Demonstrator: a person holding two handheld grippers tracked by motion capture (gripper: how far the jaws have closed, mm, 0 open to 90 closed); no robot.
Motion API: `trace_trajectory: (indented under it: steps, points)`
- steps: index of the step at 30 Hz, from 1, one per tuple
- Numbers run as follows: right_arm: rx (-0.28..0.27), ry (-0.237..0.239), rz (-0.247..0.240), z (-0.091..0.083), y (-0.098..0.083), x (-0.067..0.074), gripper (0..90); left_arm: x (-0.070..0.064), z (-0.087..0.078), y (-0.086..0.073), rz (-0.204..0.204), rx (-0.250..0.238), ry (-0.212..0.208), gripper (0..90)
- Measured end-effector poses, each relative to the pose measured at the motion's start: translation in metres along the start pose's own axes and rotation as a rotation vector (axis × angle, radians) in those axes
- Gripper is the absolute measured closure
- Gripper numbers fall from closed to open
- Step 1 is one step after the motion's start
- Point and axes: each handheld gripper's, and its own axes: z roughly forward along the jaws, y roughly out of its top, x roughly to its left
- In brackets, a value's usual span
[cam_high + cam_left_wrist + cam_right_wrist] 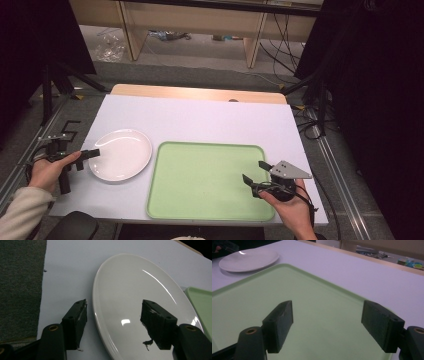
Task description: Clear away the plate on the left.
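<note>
Left gripper view shows released fingers (75, 322) astride the plate (130, 290) rim; right gripper (256, 174) spread over tray (200, 175)

Black hand-held gripper (256, 176), grey triangular plate, cream sleeve (22, 210)

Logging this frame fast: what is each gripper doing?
Left gripper: open, jaws straddling the white plate's rim.
Right gripper: open, holding nothing, above the green tray.
</note>
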Motion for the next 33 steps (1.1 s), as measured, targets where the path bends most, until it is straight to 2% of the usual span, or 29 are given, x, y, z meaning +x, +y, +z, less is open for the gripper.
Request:
trace_trajectory:
  steps: [5, 7, 9, 16, 20, 22, 27, 31, 33]
  points:
    - [0.0, 0.0, 0.0, -0.0001, 0.0001, 0.0001, 26.3, 0.001, 0.0002, -0.0005, -0.02, 0.014, 0.002, 42.9]
    - [0.0, 0.0, -0.003, 0.0, 0.0001, 0.0001, 26.3, 0.002, 0.0012, -0.0015, -0.054, -0.004, -0.014, 46.0]
    - [0.001, 0.0, -0.003, 0.0, 0.0001, 0.0002, 26.3, 0.003, 0.0015, -0.0019, -0.07, -0.001, -0.022, 48.9]
    - [0.002, 0.001, -0.002, 0.0002, 0.0001, 0.0004, 26.3, 0.0044, 0.0023, -0.003, -0.096, 0.04, -0.017, 53.3]
    - [0.003, 0.001, -0.002, 0.0002, 0.0001, 0.0004, 26.3, 0.0063, 0.0029, -0.0037, -0.119, 0.026, -0.023, 57.3]
    - [0.003, 0.001, -0.003, 0.0003, 0.0001, 0.0005, 26.3, 0.0065, 0.0025, -0.0034, -0.136, 0.033, -0.012, 60.0]
    - [0.006, 0.003, -0.004, 0.0003, 0.0002, 0.0004, 26.3, 0.0067, 0.003, -0.0034, -0.14, 0.032, 0.001, 66.5]
    - [0.008, 0.005, -0.006, 0.0005, 0.0002, 0.0005, 26.3, 0.0057, 0.0034, -0.0028, -0.133, 0.045, 0.033, 71.4]
    - [0.007, 0.004, -0.005, 0.0005, 0.0001, 0.0005, 26.3, 0.0052, 0.002, -0.0013, -0.132, 0.072, 0.05, 72.9]
